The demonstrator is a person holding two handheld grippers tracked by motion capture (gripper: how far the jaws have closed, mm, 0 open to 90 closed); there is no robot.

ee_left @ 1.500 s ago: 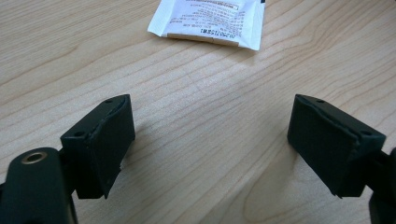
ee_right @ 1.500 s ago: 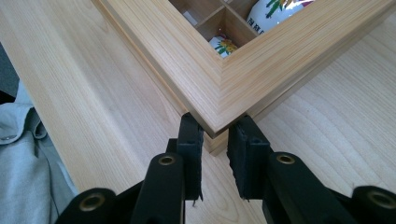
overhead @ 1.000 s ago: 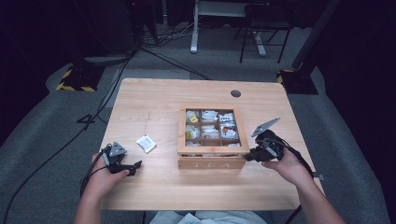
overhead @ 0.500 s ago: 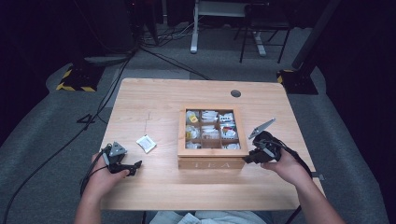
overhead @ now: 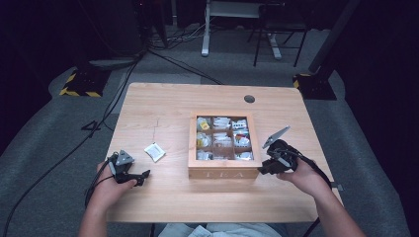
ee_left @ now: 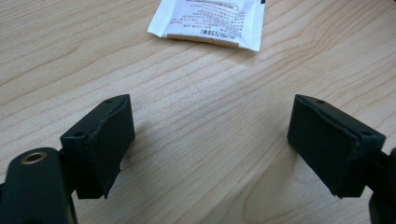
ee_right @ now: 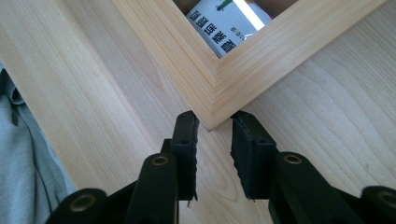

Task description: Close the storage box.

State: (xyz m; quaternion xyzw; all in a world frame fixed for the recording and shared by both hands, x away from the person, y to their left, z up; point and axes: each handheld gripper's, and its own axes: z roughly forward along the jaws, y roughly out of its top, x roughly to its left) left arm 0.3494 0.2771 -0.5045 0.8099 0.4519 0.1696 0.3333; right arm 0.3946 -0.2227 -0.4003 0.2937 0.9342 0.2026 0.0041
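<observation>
Here, step in hand: the right gripper (overhead: 260, 169) sits at the near right corner of the wooden tea box (overhead: 224, 172); likely a grip on the lid frame being let go, or a nudge of the box just ended.
Right jaws: in the right gripper view the corner of the tea box (ee_right: 212, 100) pokes into the gap between the two pads (ee_right: 187, 135); the jaws have just been opening, and whether the pads press on the wood I cannot tell.
Left gripper (overhead: 144, 175): rests low on the table (overhead: 163, 103) near its front left, jaws spread wide with nothing between them.
Sachet (overhead: 154, 152): a white tea packet lies flat on the table, left of the box and just ahead of the left gripper; in the left gripper view the sachet (ee_left: 210, 21) is beyond the pads, apart from them.
Box contents: six compartments under a glazed lid, each with packets; lid lies flat, seemingly closed.
Next move, judged: the loose sachet seems to want handling by the left gripper, which must slide forward, straddle an edge and close on thin, flat paper.
Risk: the packet may skid on the smooth wood.
</observation>
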